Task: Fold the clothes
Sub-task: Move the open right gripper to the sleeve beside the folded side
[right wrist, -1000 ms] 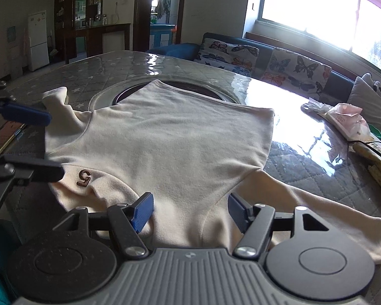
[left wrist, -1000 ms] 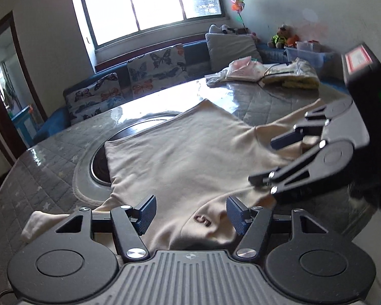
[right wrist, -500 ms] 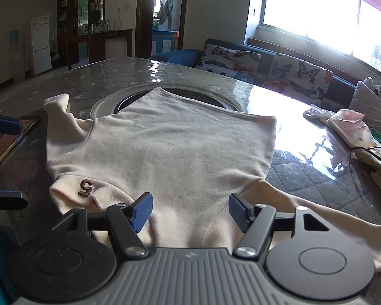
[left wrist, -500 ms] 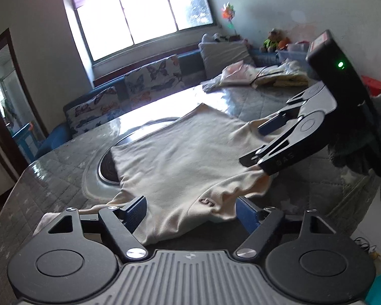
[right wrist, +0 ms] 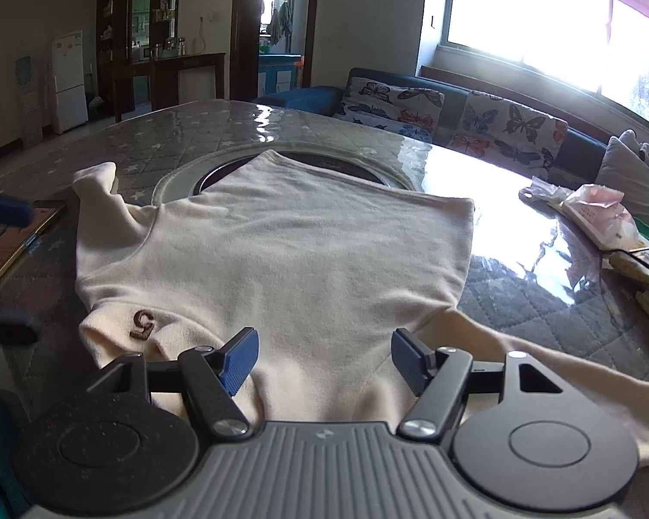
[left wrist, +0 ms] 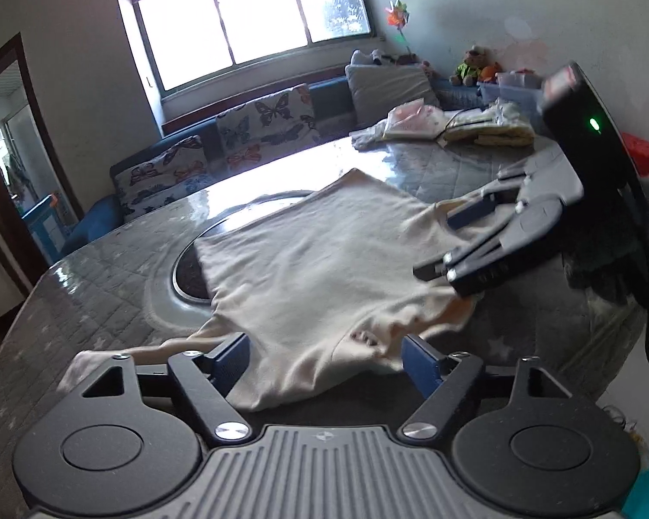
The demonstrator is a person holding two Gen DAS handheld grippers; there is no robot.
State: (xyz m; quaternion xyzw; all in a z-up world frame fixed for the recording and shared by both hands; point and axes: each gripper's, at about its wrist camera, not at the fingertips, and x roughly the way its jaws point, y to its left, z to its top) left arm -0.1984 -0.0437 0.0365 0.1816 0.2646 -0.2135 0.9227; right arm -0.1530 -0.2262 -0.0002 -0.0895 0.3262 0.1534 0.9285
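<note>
A cream sweater [left wrist: 324, 259] lies flat on the round quilted table [left wrist: 86, 294], its collar with a brown "5" patch [right wrist: 142, 323] at the near edge. My left gripper [left wrist: 324, 357] is open and empty above the near collar edge. My right gripper [right wrist: 322, 361] is open and empty above the shoulder by the collar; it also shows in the left wrist view [left wrist: 454, 244], over the right shoulder. One sleeve [right wrist: 562, 372] runs out to the right, the other sleeve [right wrist: 97, 186] to the far left.
A phone [right wrist: 17, 242] lies on the table at the left. Folded clothes and bags [left wrist: 454, 127] sit at the table's far side. A round inset [right wrist: 220, 171] lies under the sweater's hem. A sofa with butterfly cushions [right wrist: 454, 125] stands behind the table.
My left gripper has drawn back and up from the collar, so more of the sweater shows. My right gripper has risen slightly. The sweater has not moved.
</note>
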